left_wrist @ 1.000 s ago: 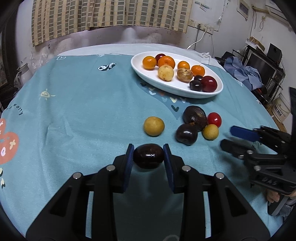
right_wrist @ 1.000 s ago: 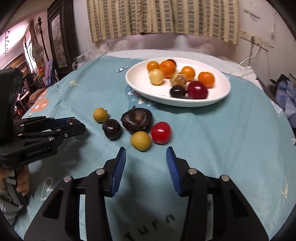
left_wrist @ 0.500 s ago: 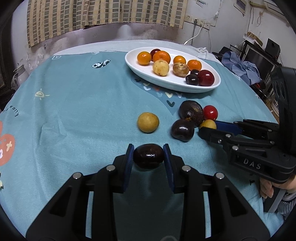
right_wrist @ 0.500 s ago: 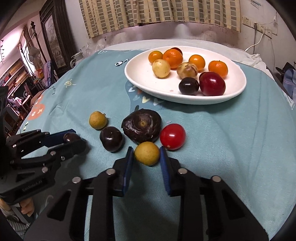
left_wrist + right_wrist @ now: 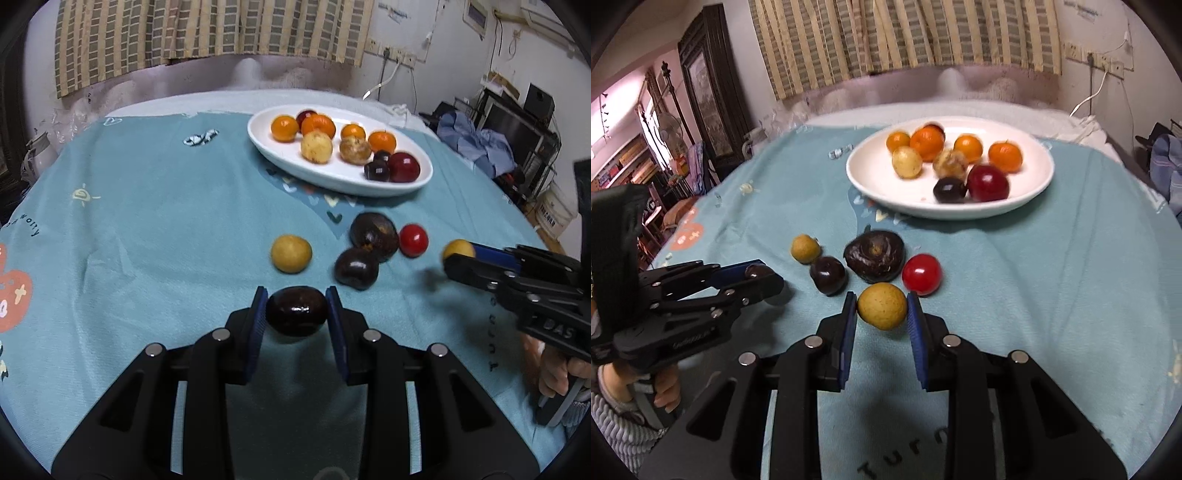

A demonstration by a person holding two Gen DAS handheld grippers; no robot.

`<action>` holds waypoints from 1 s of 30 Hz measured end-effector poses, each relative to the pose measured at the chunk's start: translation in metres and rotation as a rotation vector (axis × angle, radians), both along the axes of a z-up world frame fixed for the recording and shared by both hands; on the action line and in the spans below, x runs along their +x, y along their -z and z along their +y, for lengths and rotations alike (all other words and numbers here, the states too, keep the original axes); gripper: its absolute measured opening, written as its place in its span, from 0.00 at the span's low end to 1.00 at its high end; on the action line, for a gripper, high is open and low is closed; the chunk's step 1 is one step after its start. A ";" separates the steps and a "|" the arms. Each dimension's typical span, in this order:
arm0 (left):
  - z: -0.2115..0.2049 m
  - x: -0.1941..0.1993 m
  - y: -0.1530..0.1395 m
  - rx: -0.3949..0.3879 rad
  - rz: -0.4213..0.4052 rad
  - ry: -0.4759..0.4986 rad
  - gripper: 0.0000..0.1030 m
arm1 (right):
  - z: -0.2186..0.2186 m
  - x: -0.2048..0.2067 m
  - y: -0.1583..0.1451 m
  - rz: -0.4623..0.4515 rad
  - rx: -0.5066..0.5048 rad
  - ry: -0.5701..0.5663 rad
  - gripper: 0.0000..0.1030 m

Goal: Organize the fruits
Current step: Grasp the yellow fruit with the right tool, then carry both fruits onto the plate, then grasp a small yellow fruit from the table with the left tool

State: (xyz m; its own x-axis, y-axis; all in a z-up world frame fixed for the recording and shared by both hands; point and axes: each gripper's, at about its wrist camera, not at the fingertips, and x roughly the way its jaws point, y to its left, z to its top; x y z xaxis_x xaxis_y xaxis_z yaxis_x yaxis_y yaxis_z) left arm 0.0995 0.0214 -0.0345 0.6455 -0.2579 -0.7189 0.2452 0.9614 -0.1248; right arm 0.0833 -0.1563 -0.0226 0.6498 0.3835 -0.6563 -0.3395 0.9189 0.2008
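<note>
My left gripper (image 5: 296,314) is shut on a dark plum (image 5: 296,311), held just above the teal cloth. My right gripper (image 5: 881,307) is shut on a small yellow fruit (image 5: 881,305), lifted off the cloth; in the left wrist view that yellow fruit (image 5: 458,250) shows at the right gripper's tip. On the cloth lie a yellow fruit (image 5: 291,253), a dark plum (image 5: 356,267), a wrinkled dark fruit (image 5: 373,231) and a red fruit (image 5: 413,240). The white oval plate (image 5: 284,151) farther back holds several oranges, pale fruits, a dark plum and a red one.
A teal printed cloth (image 5: 147,229) covers the round table. A hand (image 5: 666,391) holds the left gripper's handle at the lower left of the right wrist view. Curtains and a wall stand behind; cluttered shelves and clothes lie off the right edge.
The right gripper closed around the small yellow fruit beside the red one and lifted it off the cloth. The left gripper kept its plum and stayed put.
</note>
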 end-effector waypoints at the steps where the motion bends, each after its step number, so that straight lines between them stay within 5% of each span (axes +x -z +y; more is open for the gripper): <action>1: 0.001 0.000 -0.004 -0.009 -0.006 -0.004 0.32 | -0.003 -0.003 -0.005 -0.014 0.008 0.006 0.27; 11: -0.026 0.070 -0.063 -0.005 -0.091 -0.009 0.32 | -0.032 0.052 -0.063 -0.109 0.030 0.109 0.27; 23: -0.063 0.142 -0.026 0.017 -0.035 0.020 0.33 | -0.048 0.144 -0.025 -0.021 0.128 0.215 0.27; 26: -0.065 0.143 -0.020 0.035 -0.040 0.015 0.58 | -0.055 0.152 -0.015 0.021 0.178 0.220 0.33; 30: -0.062 0.141 -0.021 0.047 -0.048 0.006 0.62 | -0.062 0.149 -0.020 0.026 0.218 0.232 0.41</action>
State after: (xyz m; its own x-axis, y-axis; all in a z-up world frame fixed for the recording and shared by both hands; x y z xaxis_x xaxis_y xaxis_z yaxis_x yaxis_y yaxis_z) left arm 0.2408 -0.0402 -0.0140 0.6783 -0.2288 -0.6982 0.2556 0.9644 -0.0678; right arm 0.2328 -0.2180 -0.0029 0.7208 0.3600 -0.5923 -0.1179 0.9057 0.4071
